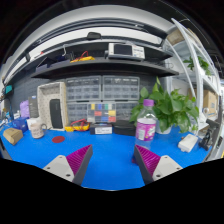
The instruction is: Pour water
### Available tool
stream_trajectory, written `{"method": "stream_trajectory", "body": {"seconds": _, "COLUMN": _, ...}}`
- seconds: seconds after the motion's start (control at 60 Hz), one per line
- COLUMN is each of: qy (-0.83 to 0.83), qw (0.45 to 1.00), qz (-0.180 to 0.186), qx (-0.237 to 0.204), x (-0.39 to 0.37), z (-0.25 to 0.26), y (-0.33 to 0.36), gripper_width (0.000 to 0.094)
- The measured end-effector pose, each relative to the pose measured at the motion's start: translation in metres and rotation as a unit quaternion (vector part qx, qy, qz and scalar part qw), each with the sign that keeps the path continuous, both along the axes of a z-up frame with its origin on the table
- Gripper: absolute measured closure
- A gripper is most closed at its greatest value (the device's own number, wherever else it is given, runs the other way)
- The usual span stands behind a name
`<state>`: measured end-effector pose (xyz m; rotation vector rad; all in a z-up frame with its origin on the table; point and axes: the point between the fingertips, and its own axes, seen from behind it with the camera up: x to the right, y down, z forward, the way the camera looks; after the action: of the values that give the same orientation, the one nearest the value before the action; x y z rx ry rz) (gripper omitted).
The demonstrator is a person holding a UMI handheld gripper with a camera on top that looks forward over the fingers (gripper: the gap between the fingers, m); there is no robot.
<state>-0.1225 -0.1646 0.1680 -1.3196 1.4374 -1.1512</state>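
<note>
A clear bottle [146, 121] with a pink cap and pink label stands on the blue table [110, 150], beyond my right finger. A small white cup [36, 127] stands at the far left of the table. My gripper [112, 160] is open and empty, its magenta pads [148, 159] spread wide over bare blue table. Nothing is between the fingers.
A green potted plant [175, 103] stands behind the bottle. A white object [188, 143] lies on the table right of the bottle. A small pink piece [58, 139] lies left of centre. Shelves with drawer bins [100, 95] and a white framed box [52, 103] line the back.
</note>
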Motion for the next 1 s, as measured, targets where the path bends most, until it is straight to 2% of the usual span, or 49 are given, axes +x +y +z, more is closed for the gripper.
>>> {"method": "stream_trajectory", "body": {"seconds": 0.05, "qy": -0.003, "qw": 1.000, "qz": -0.017, "qx": 0.000, "x": 0.000, "z": -0.015, "y": -0.018, "gripper_width": 0.0071}}
{"method": "stream_trajectory", "body": {"seconds": 0.2, "qy": -0.017, "qw": 0.998, "qz": -0.066, "qx": 0.009, "x": 0.017, "z": -0.011, "y": -0.056, "gripper_width": 0.0079}}
{"method": "stream_trajectory", "body": {"seconds": 0.3, "qy": -0.026, "qw": 0.997, "qz": -0.070, "qx": 0.019, "x": 0.050, "z": -0.003, "y": -0.059, "gripper_width": 0.0082}}
{"method": "stream_trajectory", "body": {"seconds": 0.45, "qy": -0.028, "qw": 0.998, "qz": -0.055, "qx": 0.008, "x": 0.097, "z": 0.001, "y": -0.038, "gripper_width": 0.0083}}
{"method": "stream_trajectory", "body": {"seconds": 0.533, "qy": -0.035, "qw": 0.998, "qz": -0.061, "qx": 0.006, "x": 0.119, "z": 0.006, "y": -0.028, "gripper_width": 0.0098}}
{"method": "stream_trajectory", "body": {"seconds": 0.633, "qy": -0.045, "qw": 0.997, "qz": -0.070, "qx": 0.011, "x": 0.138, "z": 0.015, "y": -0.020, "gripper_width": 0.0196}}
{"method": "stream_trajectory", "body": {"seconds": 0.65, "qy": -0.044, "qw": 0.996, "qz": -0.072, "qx": 0.012, "x": 0.141, "z": 0.016, "y": -0.019, "gripper_width": 0.0263}}
{"method": "stream_trajectory", "body": {"seconds": 0.683, "qy": -0.041, "qw": 0.996, "qz": -0.078, "qx": 0.016, "x": 0.148, "z": 0.017, "y": -0.018, "gripper_width": 0.0318}}
{"method": "stream_trajectory", "body": {"seconds": 0.733, "qy": -0.038, "qw": 0.996, "qz": -0.076, "qx": 0.025, "x": 0.157, "z": 0.018, "y": -0.009, "gripper_width": 0.0337}}
{"method": "stream_trajectory", "body": {"seconds": 0.75, "qy": -0.037, "qw": 0.996, "qz": -0.074, "qx": 0.029, "x": 0.159, "z": 0.020, "y": -0.004, "gripper_width": 0.0410}}
{"method": "stream_trajectory", "body": {"seconds": 0.767, "qy": -0.033, "qw": 0.996, "qz": -0.072, "qx": 0.033, "x": 0.171, "z": 0.039, "y": -0.004, "gripper_width": 0.0412}}
{"method": "stream_trajectory", "body": {"seconds": 0.867, "qy": -0.036, "qw": 0.996, "qz": -0.078, "qx": 0.011, "x": 0.185, "z": 0.053, "y": 0.006, "gripper_width": 0.0505}}
{"method": "stream_trajectory", "body": {"seconds": 0.933, "qy": -0.036, "qw": 0.996, "qz": -0.076, "qx": 0.000, "x": 0.177, "z": 0.045, "y": 0.014, "gripper_width": 0.0579}}
{"method": "stream_trajectory", "body": {"seconds": 0.967, "qy": -0.036, "qw": 0.996, "qz": -0.077, "qx": -0.004, "x": 0.184, "z": 0.053, "y": 0.014, "gripper_width": 0.0574}}
{"method": "stream_trajectory", "body": {"seconds": 1.0, "qy": -0.035, "qw": 0.996, "qz": -0.076, "qx": -0.009, "x": 0.179, "z": 0.048, "y": 0.017, "gripper_width": 0.0609}}
